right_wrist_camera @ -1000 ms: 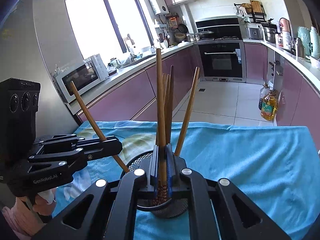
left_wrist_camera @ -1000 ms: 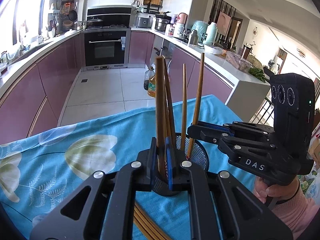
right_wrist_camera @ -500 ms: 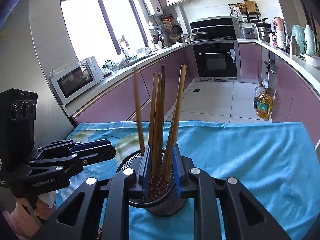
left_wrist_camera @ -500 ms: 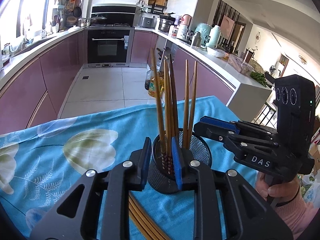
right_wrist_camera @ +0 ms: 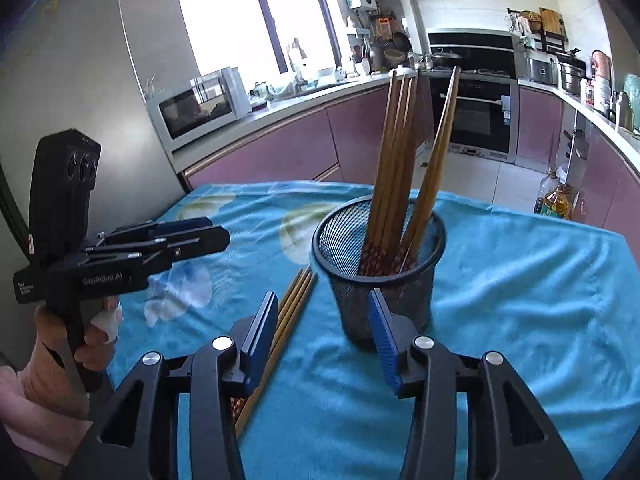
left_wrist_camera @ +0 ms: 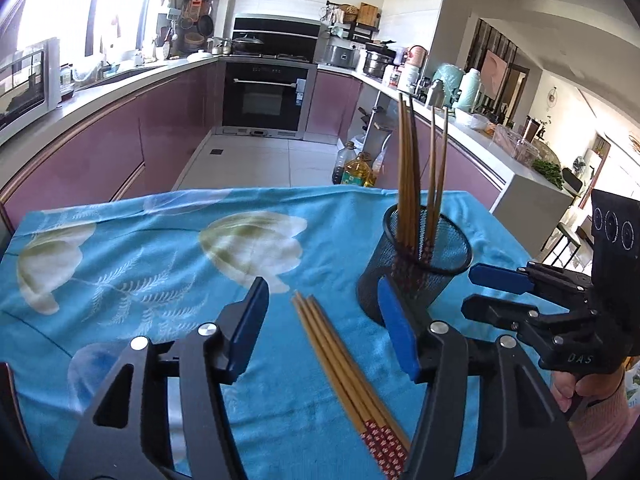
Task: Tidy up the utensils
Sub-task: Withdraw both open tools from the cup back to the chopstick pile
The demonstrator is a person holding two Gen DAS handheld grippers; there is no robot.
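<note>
Both tongs have just been opening and grip nothing. The left gripper (left_wrist_camera: 324, 320) gapes above loose chopsticks (left_wrist_camera: 344, 368) lying flat on the blue floral cloth (left_wrist_camera: 140, 264), just left of the cup (right_wrist_camera: 380, 276). The right gripper (right_wrist_camera: 324, 336) hangs before that round black mesh cup, where wooden sticks (right_wrist_camera: 394, 168) with red-patterned ends lean. Bodies read "DAS" and "GenRobot.AI".
</note>
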